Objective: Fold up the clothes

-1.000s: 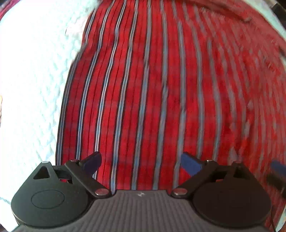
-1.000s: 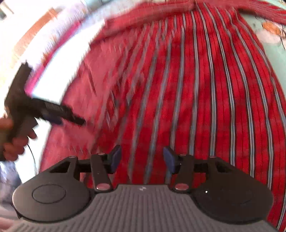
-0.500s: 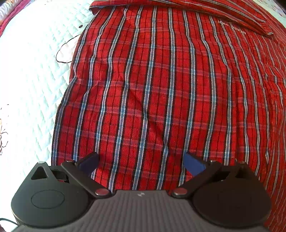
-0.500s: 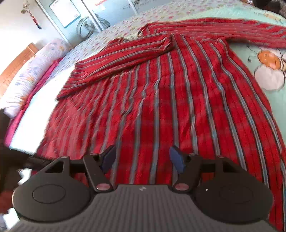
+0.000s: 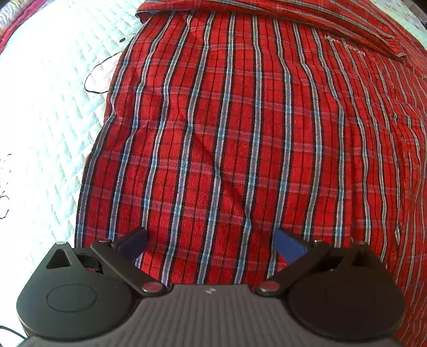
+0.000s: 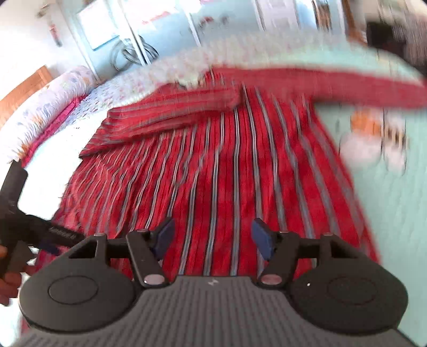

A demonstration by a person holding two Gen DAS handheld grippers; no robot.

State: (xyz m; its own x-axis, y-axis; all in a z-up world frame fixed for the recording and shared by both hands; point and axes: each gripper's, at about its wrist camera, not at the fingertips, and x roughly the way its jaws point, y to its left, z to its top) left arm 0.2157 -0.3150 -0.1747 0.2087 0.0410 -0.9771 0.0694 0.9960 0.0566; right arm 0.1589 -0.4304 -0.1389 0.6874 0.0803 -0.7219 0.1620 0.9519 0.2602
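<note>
A red plaid shirt (image 5: 240, 133) lies spread flat on a pale quilted bedspread (image 5: 48, 120). My left gripper (image 5: 210, 240) points almost straight down over the shirt's lower left part, open, with only cloth below its blue pads. One sleeve (image 5: 293, 16) is folded across the body at the top. In the blurred right wrist view the shirt (image 6: 226, 173) stretches away, with the folded sleeve (image 6: 165, 114) at the left and the other sleeve (image 6: 360, 88) running out to the right. My right gripper (image 6: 212, 233) hangs open above the hem, holding nothing.
A person's hand (image 6: 10, 277) grips the left tool's black body (image 6: 16, 202) at the left edge. A long flowered bolster (image 6: 48, 106) and a wooden headboard (image 6: 24, 90) lie far left. The bedspread (image 6: 395, 213) has a bee print (image 6: 379, 133) to the right.
The right gripper's jaws have spread wider and its view has tipped up from the shirt toward the far side of the room. The left view has sharpened over the same part of the shirt.
</note>
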